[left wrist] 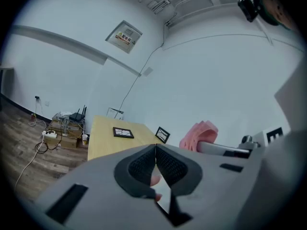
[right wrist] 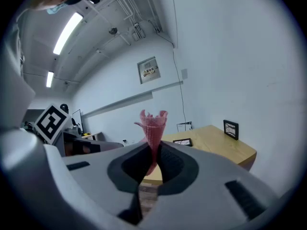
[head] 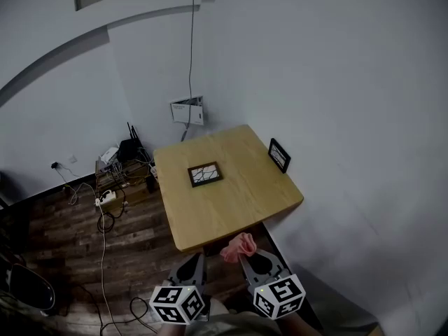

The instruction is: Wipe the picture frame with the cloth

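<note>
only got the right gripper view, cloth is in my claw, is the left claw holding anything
Observer: No. The left claw is shut, with nothing between its pads.
Operator: ok, are we over the table yet
Observer: Not yet. In the head view both claws look short of the table's near edge. The right claw holds the cloth up just before that edge.

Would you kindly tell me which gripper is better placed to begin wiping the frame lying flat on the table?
Probably the right gripper: it is shut on the pink cloth, ready to carry it to the flat frame. The left gripper is shut and empty. Both are short of the table.
</note>
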Available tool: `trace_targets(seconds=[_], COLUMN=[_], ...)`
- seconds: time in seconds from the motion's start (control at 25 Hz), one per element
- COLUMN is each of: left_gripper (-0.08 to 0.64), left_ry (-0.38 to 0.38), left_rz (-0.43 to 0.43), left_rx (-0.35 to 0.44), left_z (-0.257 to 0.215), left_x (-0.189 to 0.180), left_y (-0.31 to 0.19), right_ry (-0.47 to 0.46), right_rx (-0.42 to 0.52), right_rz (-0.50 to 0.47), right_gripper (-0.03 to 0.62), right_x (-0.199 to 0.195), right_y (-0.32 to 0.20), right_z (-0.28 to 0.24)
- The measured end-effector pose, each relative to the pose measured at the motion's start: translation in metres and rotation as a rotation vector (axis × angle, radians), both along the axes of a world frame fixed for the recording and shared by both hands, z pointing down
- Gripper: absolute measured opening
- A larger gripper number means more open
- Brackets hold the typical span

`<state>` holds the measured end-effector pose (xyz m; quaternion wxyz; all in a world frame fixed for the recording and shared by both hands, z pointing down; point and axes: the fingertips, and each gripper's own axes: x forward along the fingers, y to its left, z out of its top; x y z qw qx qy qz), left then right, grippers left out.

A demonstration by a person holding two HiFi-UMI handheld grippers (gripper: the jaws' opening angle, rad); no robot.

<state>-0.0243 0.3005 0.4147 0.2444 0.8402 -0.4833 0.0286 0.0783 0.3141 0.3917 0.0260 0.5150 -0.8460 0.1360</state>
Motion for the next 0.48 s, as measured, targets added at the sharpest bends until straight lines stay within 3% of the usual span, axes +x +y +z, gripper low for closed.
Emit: trace_targets(seconds=[0.48], left_gripper=[0.003], left_ry=[-0.02], left_rz=[-0.035], left_rx=[-0.018], left_z=[0.01], left_x=[-0.003], left_y=[-0.01], right_ry=[-0.075], right_rx=[-0.019], right_rz=[0.003], right_gripper=[0.018], right_x=[0.008], right_y=[-0.011], right_z=[0.007])
